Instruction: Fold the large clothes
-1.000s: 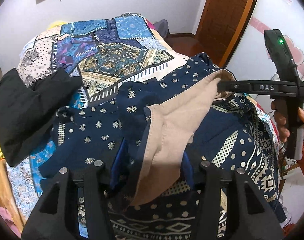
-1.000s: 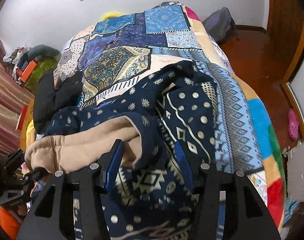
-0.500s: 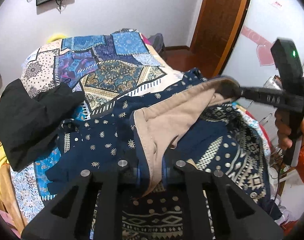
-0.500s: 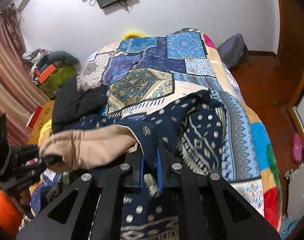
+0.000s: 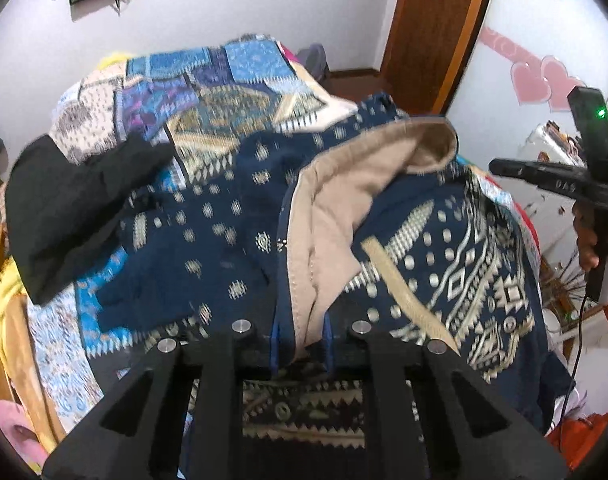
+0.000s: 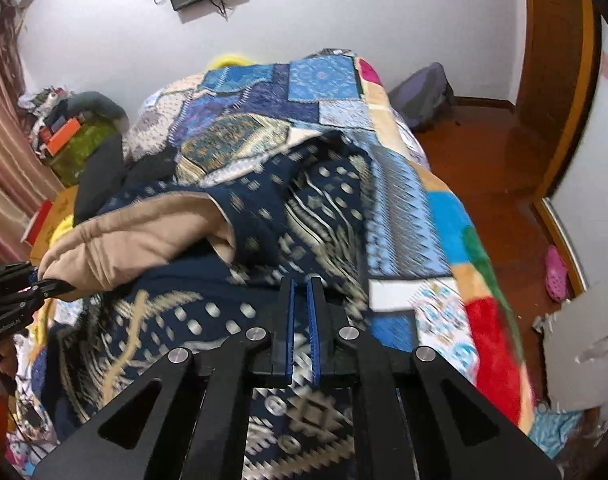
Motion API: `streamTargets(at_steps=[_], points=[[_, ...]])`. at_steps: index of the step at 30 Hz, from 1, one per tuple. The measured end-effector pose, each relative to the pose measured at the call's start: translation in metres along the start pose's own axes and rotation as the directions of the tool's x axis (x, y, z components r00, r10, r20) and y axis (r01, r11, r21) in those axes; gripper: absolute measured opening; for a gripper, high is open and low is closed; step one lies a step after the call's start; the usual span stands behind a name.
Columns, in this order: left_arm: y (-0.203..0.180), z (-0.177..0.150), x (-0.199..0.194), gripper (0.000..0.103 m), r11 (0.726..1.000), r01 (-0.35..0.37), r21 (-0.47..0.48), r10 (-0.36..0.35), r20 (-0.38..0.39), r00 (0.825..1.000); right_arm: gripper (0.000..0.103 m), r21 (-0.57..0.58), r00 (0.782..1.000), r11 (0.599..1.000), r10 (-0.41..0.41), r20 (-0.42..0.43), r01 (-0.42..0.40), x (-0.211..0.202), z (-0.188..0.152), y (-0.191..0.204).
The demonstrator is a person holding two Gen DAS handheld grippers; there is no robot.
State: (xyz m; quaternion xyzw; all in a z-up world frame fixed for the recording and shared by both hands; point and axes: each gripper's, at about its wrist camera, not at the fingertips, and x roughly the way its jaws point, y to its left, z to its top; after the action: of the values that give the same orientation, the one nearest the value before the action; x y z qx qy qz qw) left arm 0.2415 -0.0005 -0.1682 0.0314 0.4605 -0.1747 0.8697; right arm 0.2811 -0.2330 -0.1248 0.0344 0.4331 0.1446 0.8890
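A large navy patterned garment [image 5: 444,248] with a beige fleece lining [image 5: 344,200] lies bunched on the bed; it also shows in the right wrist view [image 6: 263,216]. My left gripper [image 5: 301,344] is shut on the garment's lined edge. In the right wrist view the left gripper [image 6: 43,284] pinches the beige lining [image 6: 135,240] at the left. My right gripper [image 6: 299,304] has its pads nearly together with no cloth visibly between them, just above the garment. In the left wrist view the right gripper [image 5: 500,168] hovers beside the garment's right side, apart from the beige hem.
A patchwork quilt [image 6: 312,88] covers the bed. A black garment [image 5: 75,208] lies at the bed's left side. Wooden floor, a grey bag [image 6: 420,92] and a door [image 5: 436,28] are at the right. Clutter [image 6: 63,132] stands beside the bed's left.
Both grippers closed from open a second ago. The right gripper then lost the hem it was pinching and drew back. The left gripper stays clamped on the lined edge.
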Motion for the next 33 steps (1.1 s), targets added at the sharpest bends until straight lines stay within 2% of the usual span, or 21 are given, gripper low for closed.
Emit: streamTargets(at_steps=[3, 4, 6, 7, 9, 13, 16, 17, 19, 21, 23, 26, 28, 29, 30, 31, 33], points=[[-0.003, -0.008, 0.004, 0.017, 1.0, 0.023, -0.013, -0.023, -0.035, 0.999, 0.006, -0.014, 1.0, 1.0, 0.005, 0.01, -0.005, -0.008, -0.001, 0.001], [-0.005, -0.009, 0.004, 0.022, 1.0, 0.026, -0.014, -0.027, -0.044, 0.999, 0.006, -0.016, 1.0, 1.0, 0.008, 0.019, -0.007, -0.011, 0.0, 0.003], [-0.008, -0.007, 0.002, 0.029, 1.0, 0.016, -0.007, -0.016, -0.058, 0.998, 0.006, -0.016, 0.999, 1.0, 0.014, 0.028, -0.014, -0.014, 0.003, 0.006], [-0.01, -0.004, -0.001, 0.029, 1.0, 0.006, -0.003, -0.006, -0.052, 0.999, 0.006, -0.017, 0.999, 1.0, 0.021, 0.028, -0.02, -0.015, 0.003, 0.008], [-0.012, 0.005, -0.012, 0.032, 1.0, -0.017, 0.01, 0.017, -0.027, 0.999, 0.006, -0.008, 0.998, 0.999, 0.048, 0.031, -0.047, -0.015, 0.006, 0.012], [-0.014, 0.036, -0.04, 0.055, 0.999, -0.035, 0.007, 0.034, 0.076, 0.997, 0.007, -0.015, 0.996, 0.996, 0.086, 0.037, -0.086, -0.014, 0.011, 0.02], [-0.017, 0.059, -0.044, 0.057, 1.0, -0.027, 0.011, 0.025, 0.121, 0.992, 0.009, -0.044, 0.997, 0.997, 0.069, 0.043, -0.067, -0.013, 0.013, 0.024], [-0.017, 0.066, -0.042, 0.057, 1.0, -0.021, 0.012, 0.019, 0.122, 0.992, 0.011, -0.048, 0.997, 0.997, 0.065, 0.044, -0.063, -0.013, 0.013, 0.025], [-0.02, 0.08, -0.03, 0.057, 1.0, 0.004, 0.019, -0.006, 0.111, 0.994, 0.022, -0.045, 0.997, 0.997, 0.058, 0.044, -0.056, -0.013, 0.014, 0.023], [-0.022, 0.088, -0.013, 0.057, 0.999, 0.027, 0.023, -0.029, 0.079, 0.996, 0.05, -0.023, 0.998, 0.999, 0.048, 0.052, -0.046, -0.013, 0.014, 0.017], [-0.026, 0.093, 0.013, 0.057, 0.998, 0.055, 0.039, -0.056, 0.017, 0.998, 0.06, 0.002, 0.997, 0.999, 0.033, 0.076, -0.033, -0.015, 0.013, 0.011], [-0.035, 0.092, 0.047, 0.057, 0.995, 0.028, 0.092, -0.024, -0.051, 0.998, 0.061, 0.028, 0.998, 0.999, 0.018, 0.061, -0.02, -0.014, 0.011, 0.0], [-0.038, 0.089, 0.064, 0.057, 0.994, 0.005, 0.113, 0.002, -0.063, 0.998, 0.061, 0.05, 0.999, 0.999, 0.018, 0.046, -0.02, -0.013, 0.01, -0.006], [-0.037, 0.088, 0.069, 0.056, 0.994, 0.002, 0.114, 0.006, -0.068, 0.998, 0.061, 0.058, 0.999, 0.998, 0.017, 0.042, -0.019, -0.012, 0.011, -0.009], [-0.037, 0.086, 0.073, 0.048, 0.994, 0.002, 0.111, 0.005, -0.069, 0.998, 0.061, 0.067, 0.999, 0.998, 0.015, 0.038, -0.017, -0.011, 0.011, -0.011], [-0.038, 0.084, 0.075, 0.031, 0.994, 0.016, 0.108, -0.008, -0.069, 0.998, 0.061, 0.072, 0.999, 0.997, 0.013, 0.035, -0.016, -0.011, 0.011, -0.013], [-0.041, 0.082, 0.074, 0.011, 0.992, 0.068, 0.108, -0.059, -0.084, 0.995, 0.061, 0.084, 0.999, 0.996, 0.017, 0.036, -0.02, -0.012, 0.014, -0.015]])
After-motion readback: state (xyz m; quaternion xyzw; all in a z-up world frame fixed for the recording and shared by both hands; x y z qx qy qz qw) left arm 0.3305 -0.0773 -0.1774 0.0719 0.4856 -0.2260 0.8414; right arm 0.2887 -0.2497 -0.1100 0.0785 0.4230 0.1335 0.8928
